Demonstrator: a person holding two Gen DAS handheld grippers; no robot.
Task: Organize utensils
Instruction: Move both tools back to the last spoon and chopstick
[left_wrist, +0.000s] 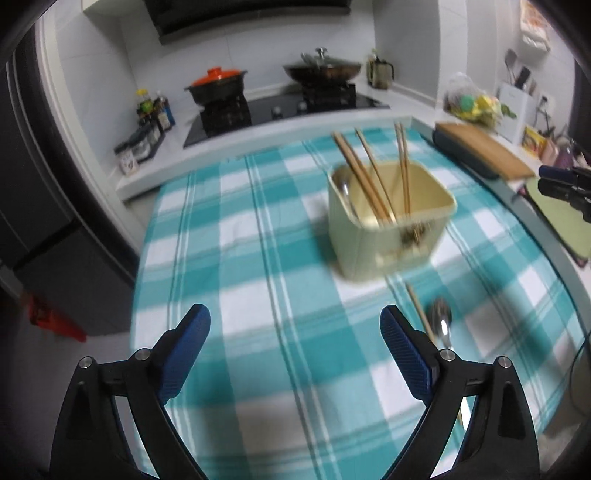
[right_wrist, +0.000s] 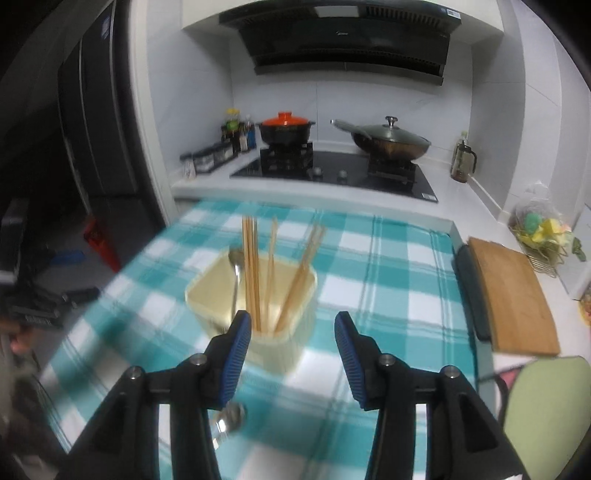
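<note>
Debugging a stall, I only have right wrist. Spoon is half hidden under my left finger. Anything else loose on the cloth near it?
Observer: Yes. The left wrist view shows a single chopstick lying on the cloth beside the loose spoon.
Operator: Touching the holder?
Observer: No. Both lie apart from the cream holder, on its near side.
Operator: Left gripper holding anything?
Observer: No. The left gripper has its fingers wide apart over bare cloth.
Operator: Is it over the spoon?
Observer: No. The spoon and chopstick sit just outside its right finger, which partly covers both.
</note>
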